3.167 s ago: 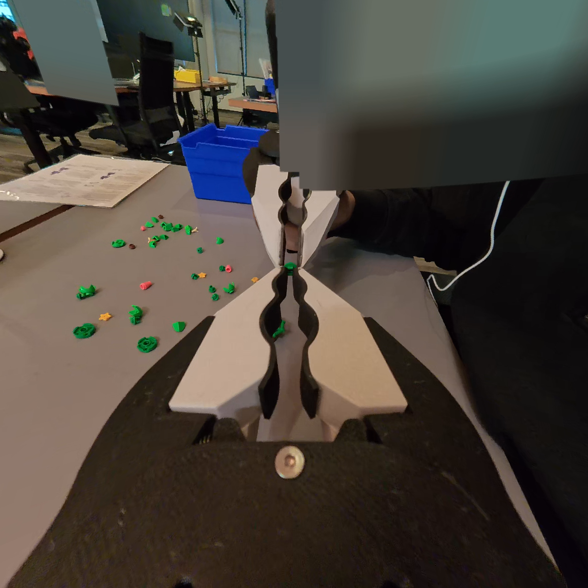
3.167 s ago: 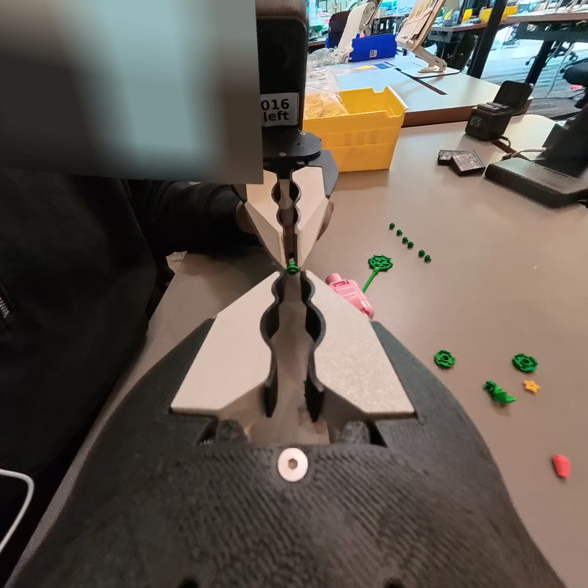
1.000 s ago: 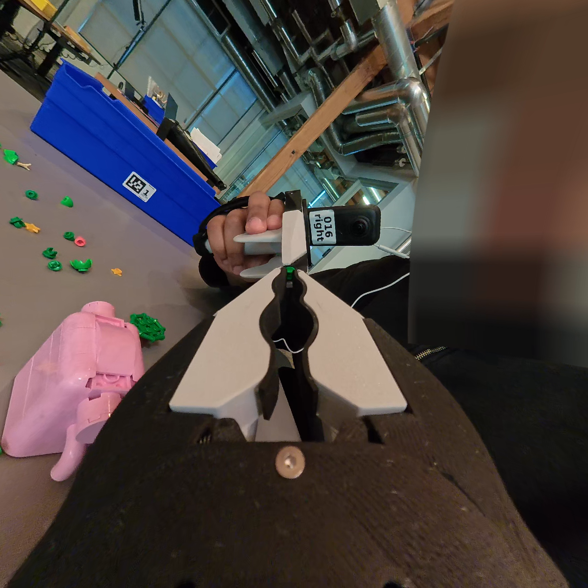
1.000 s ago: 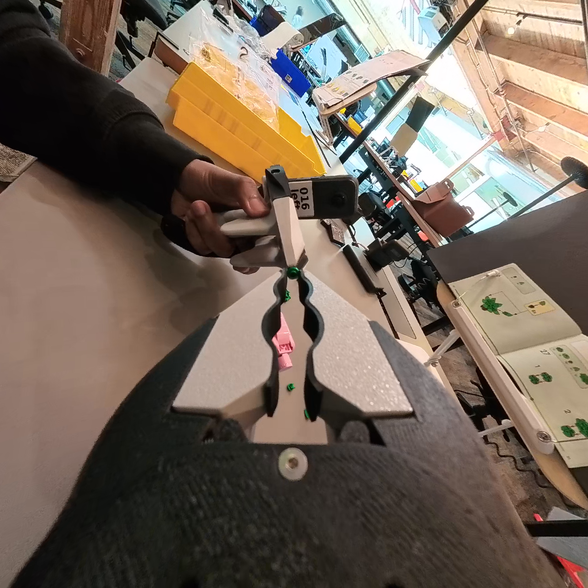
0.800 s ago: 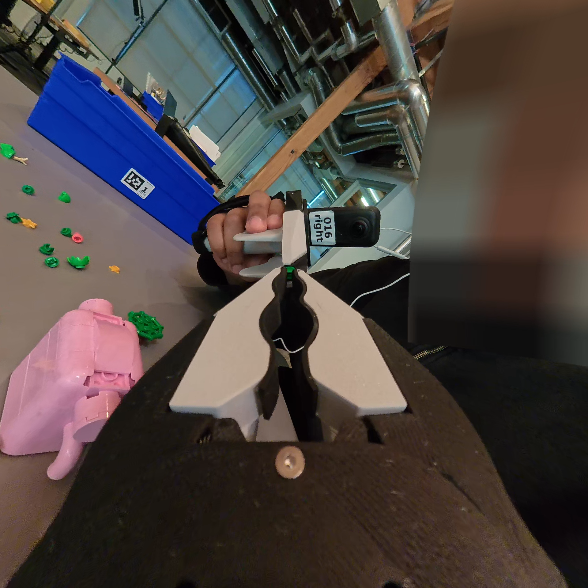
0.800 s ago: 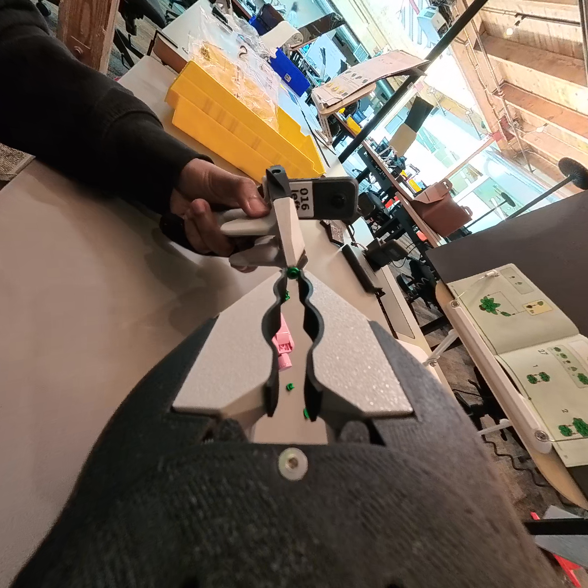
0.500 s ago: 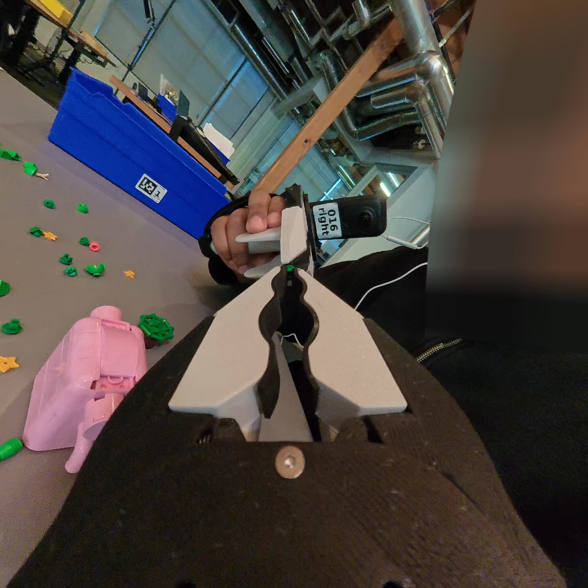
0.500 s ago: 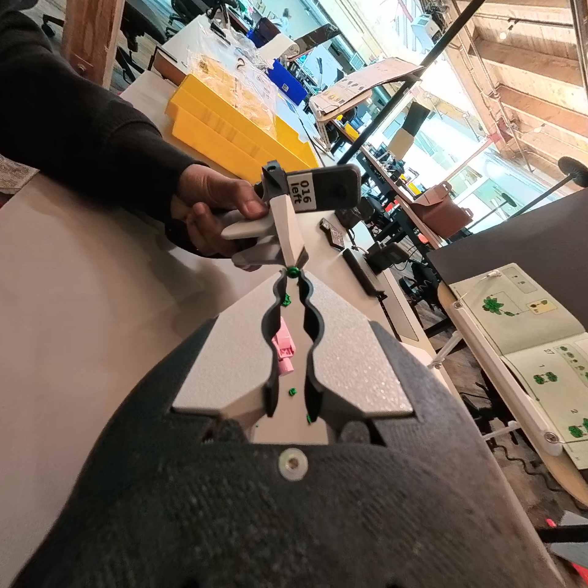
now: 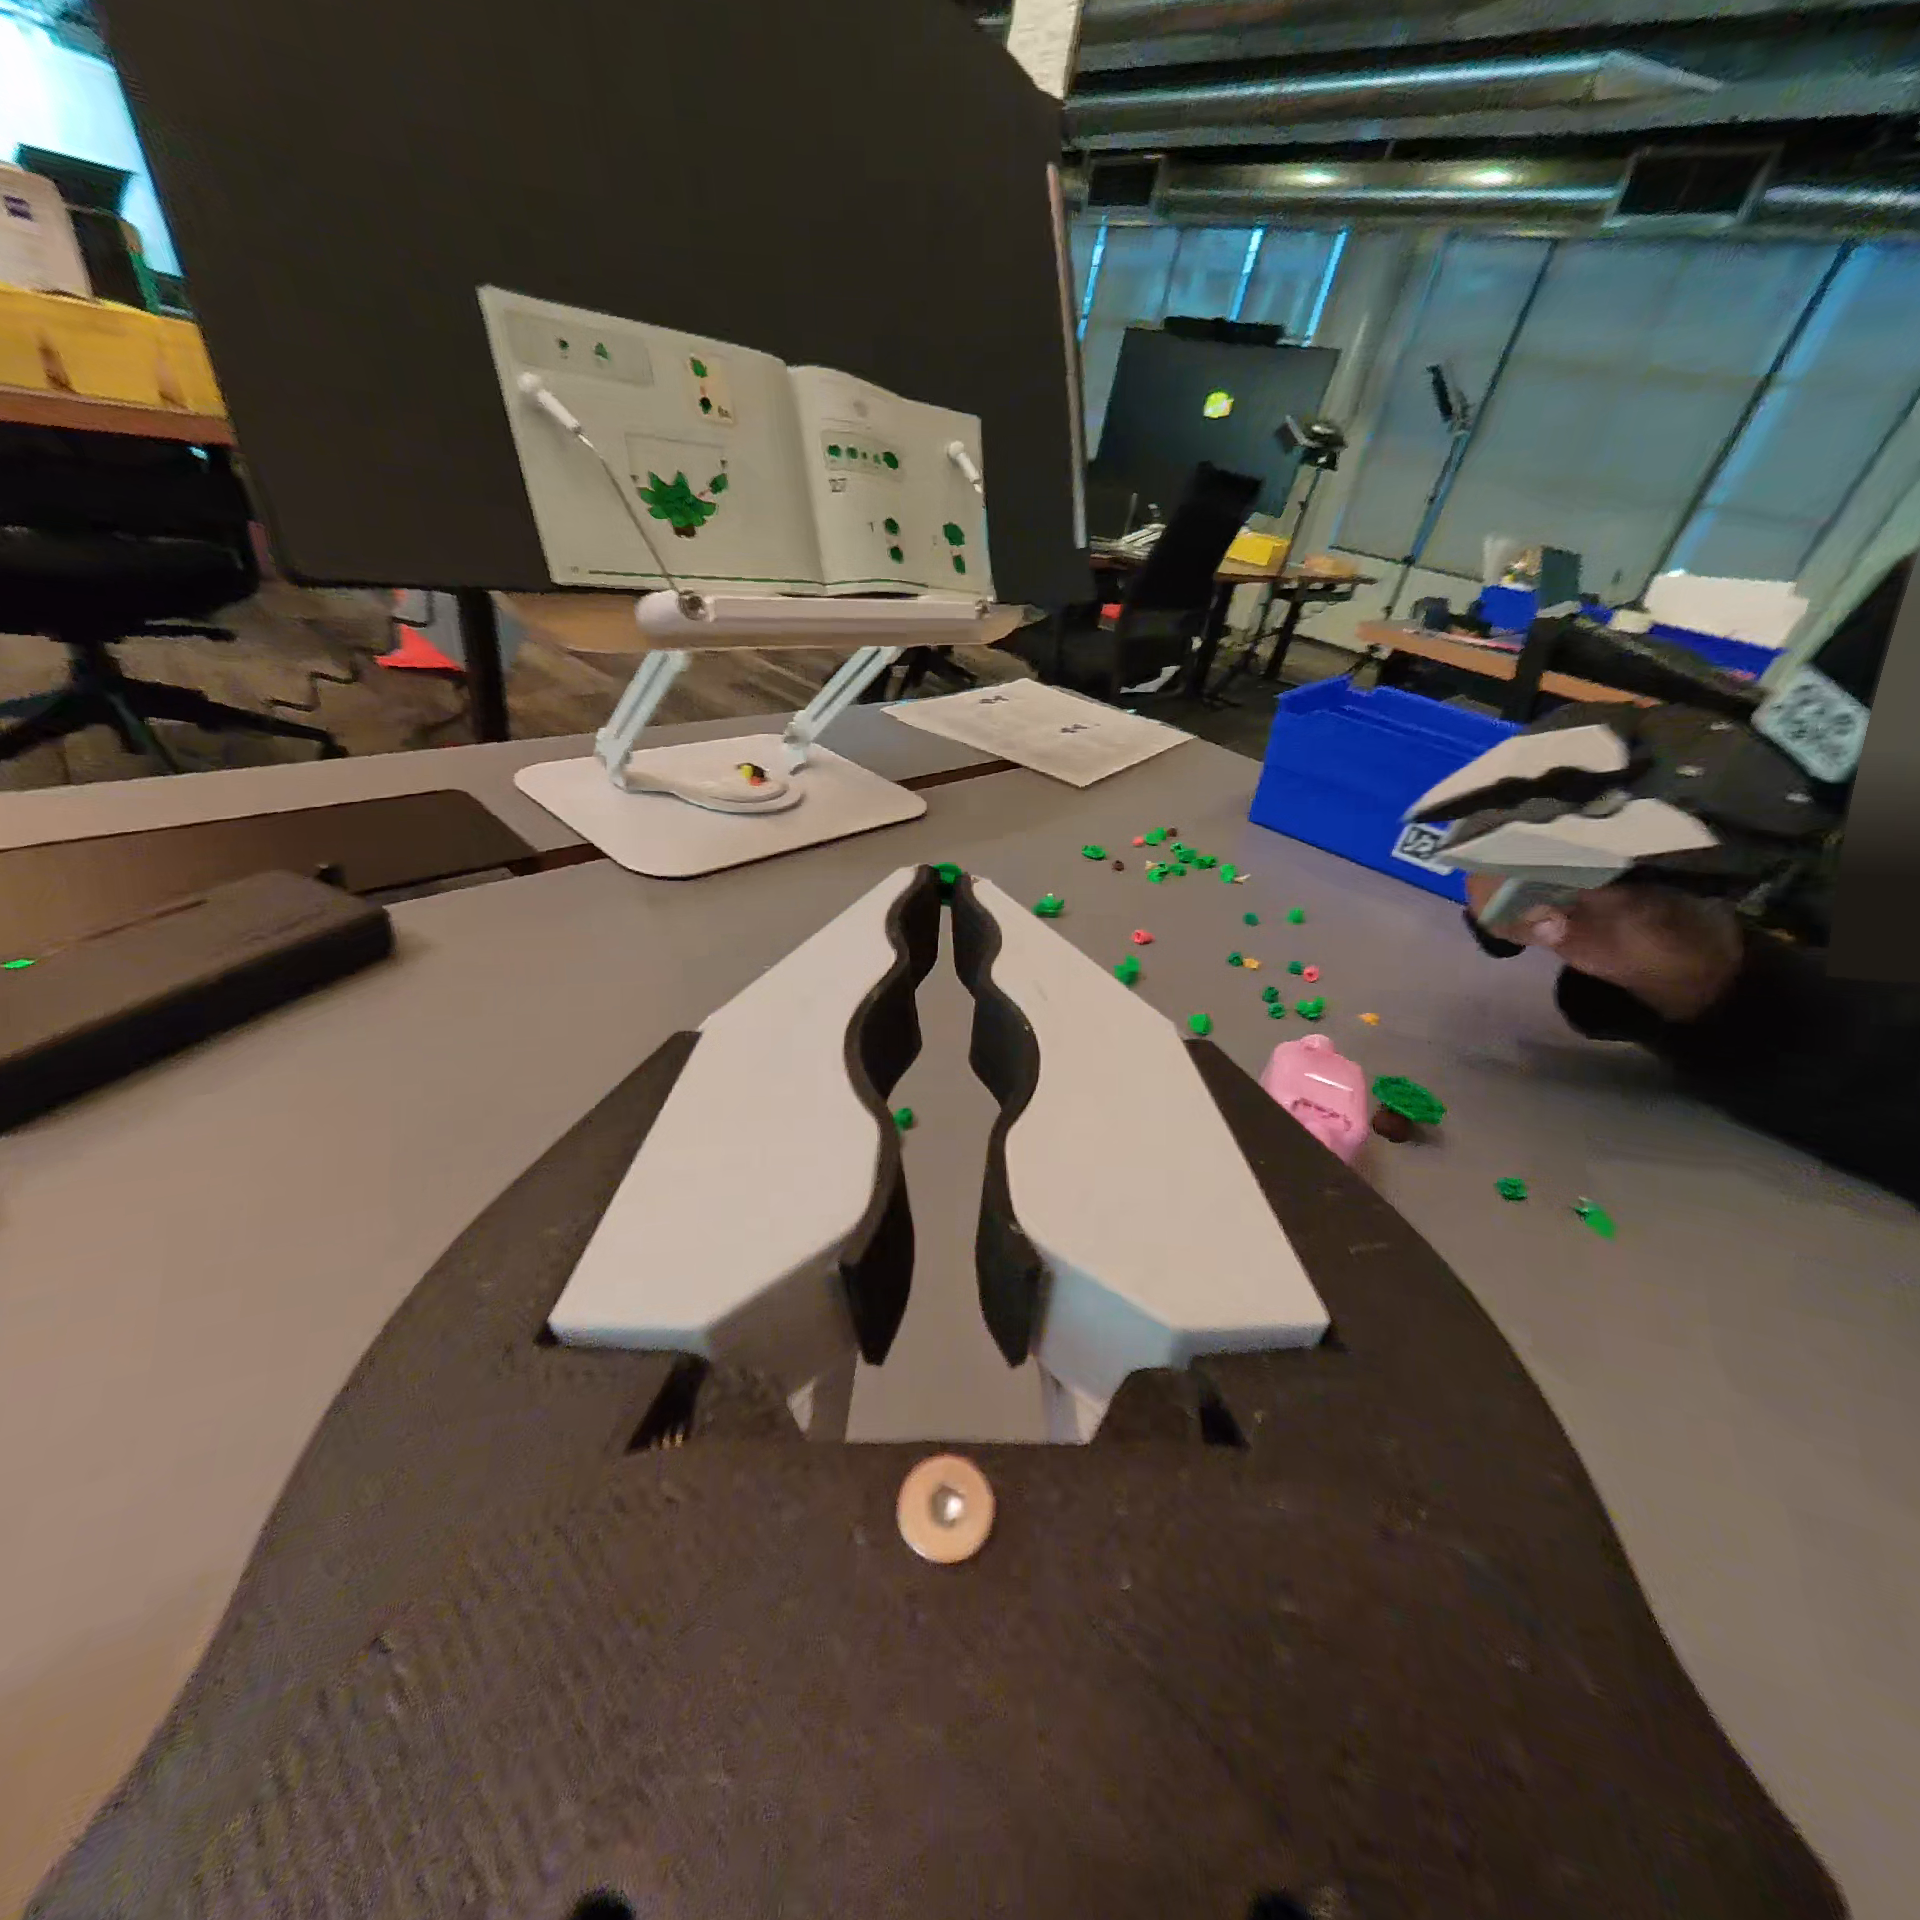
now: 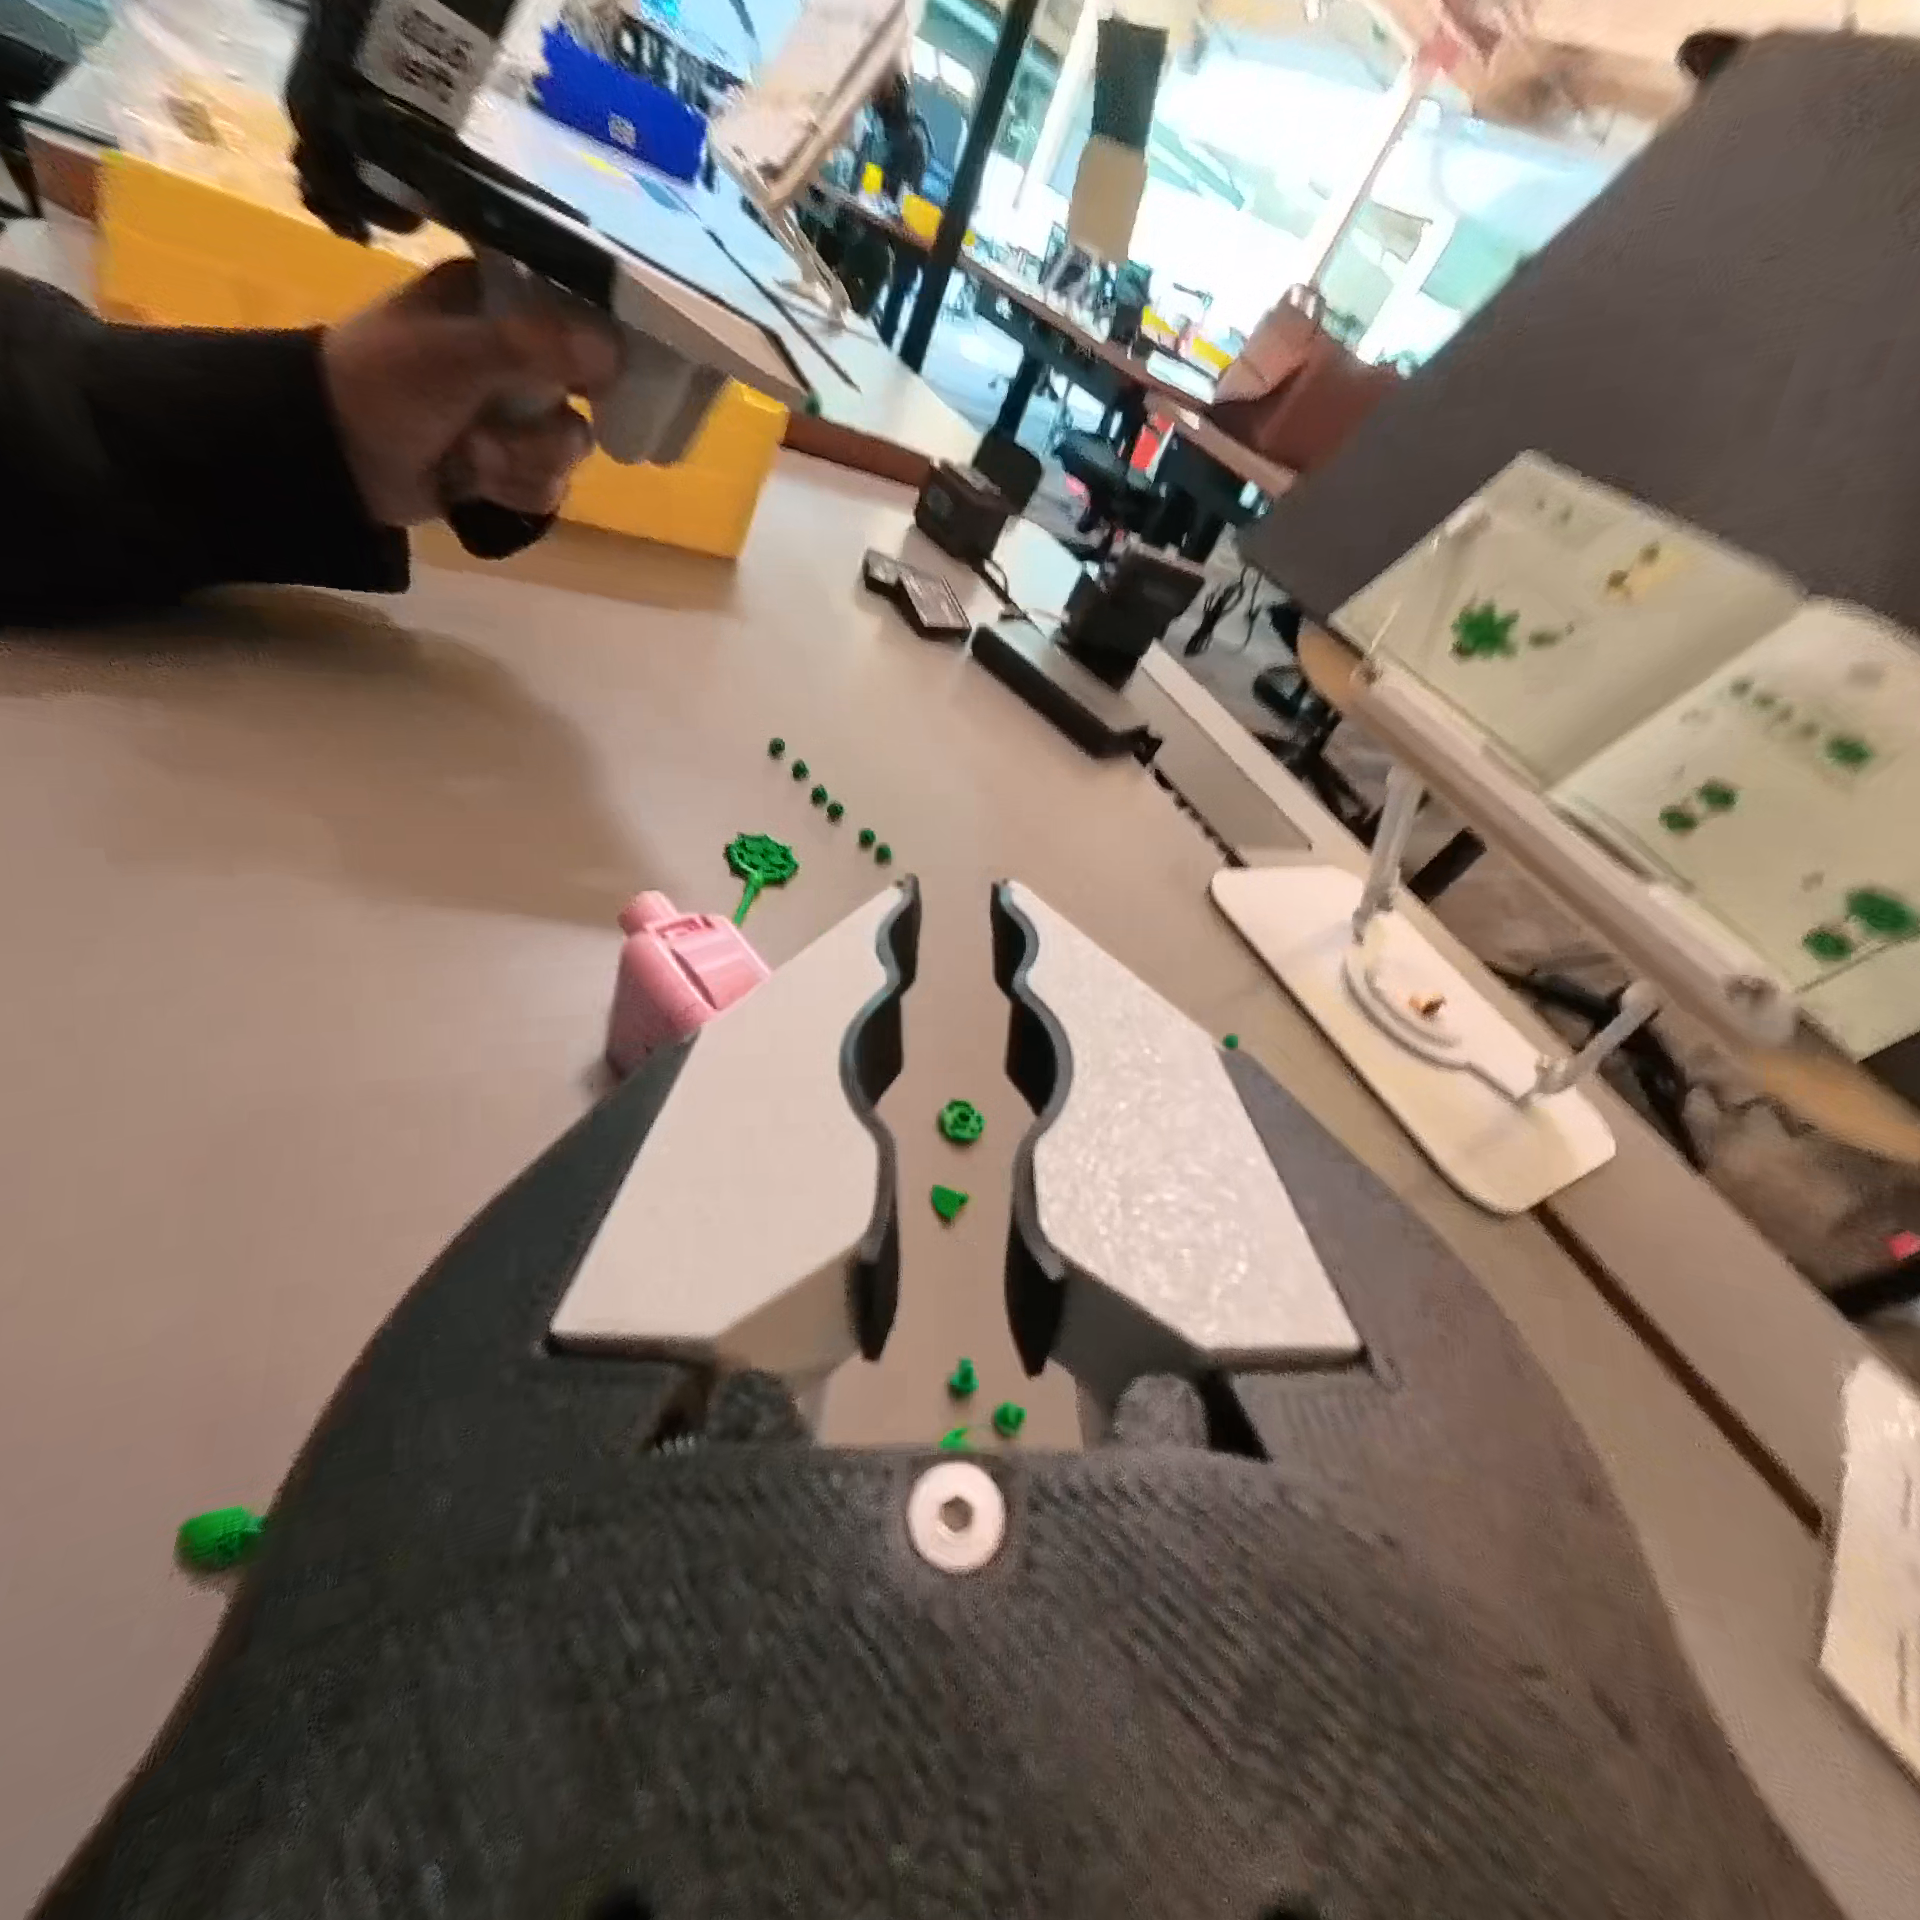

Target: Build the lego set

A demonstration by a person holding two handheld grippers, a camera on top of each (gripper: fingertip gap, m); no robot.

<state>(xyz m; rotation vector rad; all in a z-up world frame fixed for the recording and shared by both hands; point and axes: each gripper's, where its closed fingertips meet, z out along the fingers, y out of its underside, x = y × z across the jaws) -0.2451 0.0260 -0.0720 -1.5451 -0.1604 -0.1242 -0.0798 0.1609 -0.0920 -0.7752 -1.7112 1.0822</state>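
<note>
My left gripper [image 9: 948,883] is shut on a small green lego piece [image 9: 948,873] at its fingertips, held above the grey table [image 9: 416,1039]. The left gripper also shows at the upper left of the right wrist view [image 10: 800,400], blurred. My right gripper [image 10: 954,899] is open and empty, low over the table; it also shows at the right of the left wrist view [image 9: 1425,836]. A pink lego body [image 10: 681,977] lies on the table with a green round leaf on a stem [image 10: 762,860] beside it. A row of small green studs [image 10: 831,800] lies just beyond.
Several loose green, pink and orange pieces [image 9: 1184,862] are scattered ahead of a blue bin [image 9: 1361,769]. An open instruction booklet [image 9: 748,457] sits on a white stand [image 9: 717,810]. A flat black device [image 9: 177,966] lies at the left. A yellow bin [image 10: 239,260] stands behind. The grippers' ends are close to 20 cm from one another.
The two grippers were tip to tip on the green piece, raised. They have moved apart and swung toward the table. The right gripper has opened and let go; the left keeps the piece.
</note>
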